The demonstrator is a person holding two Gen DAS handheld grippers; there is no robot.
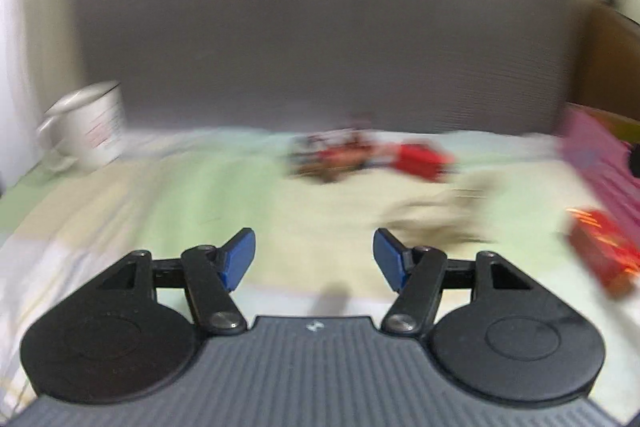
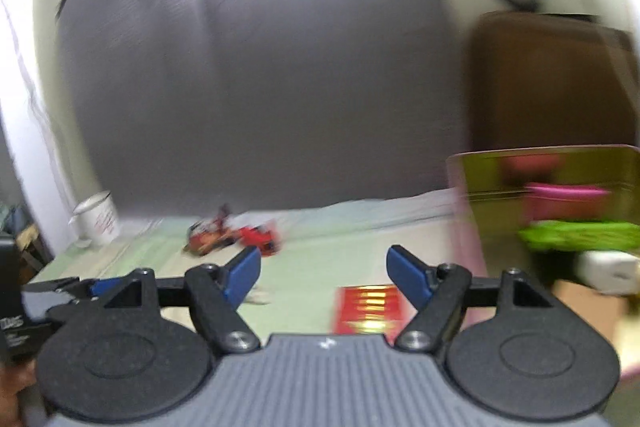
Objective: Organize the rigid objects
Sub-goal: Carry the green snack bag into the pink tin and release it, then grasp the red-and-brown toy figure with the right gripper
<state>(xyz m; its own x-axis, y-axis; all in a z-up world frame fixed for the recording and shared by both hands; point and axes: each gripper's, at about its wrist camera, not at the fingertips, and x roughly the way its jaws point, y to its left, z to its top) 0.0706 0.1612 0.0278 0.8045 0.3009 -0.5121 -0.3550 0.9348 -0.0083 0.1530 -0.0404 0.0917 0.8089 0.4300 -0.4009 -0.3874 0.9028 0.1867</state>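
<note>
Both views are blurred. My left gripper (image 1: 314, 247) is open over a pale green bedsheet (image 1: 180, 195), with nothing between its blue pads. A flat red box with gold print (image 1: 604, 259) lies to its right. Further ahead is a small heap of red and brown toys (image 1: 344, 151) with a red block (image 1: 420, 161) beside it. My right gripper (image 2: 323, 259) is open too. The same red box (image 2: 370, 309) lies on the sheet just below its right finger (image 2: 408, 273), apart from the pads. The toy heap (image 2: 208, 237) lies ahead to the left.
A white mug (image 1: 86, 123) stands at the back left by a grey panel (image 1: 320, 27). A gold tin (image 2: 552, 171) with pink and green items sits on the right. A beige crumpled thing (image 1: 448, 215) and a pink cloth (image 1: 596, 147) lie to the right.
</note>
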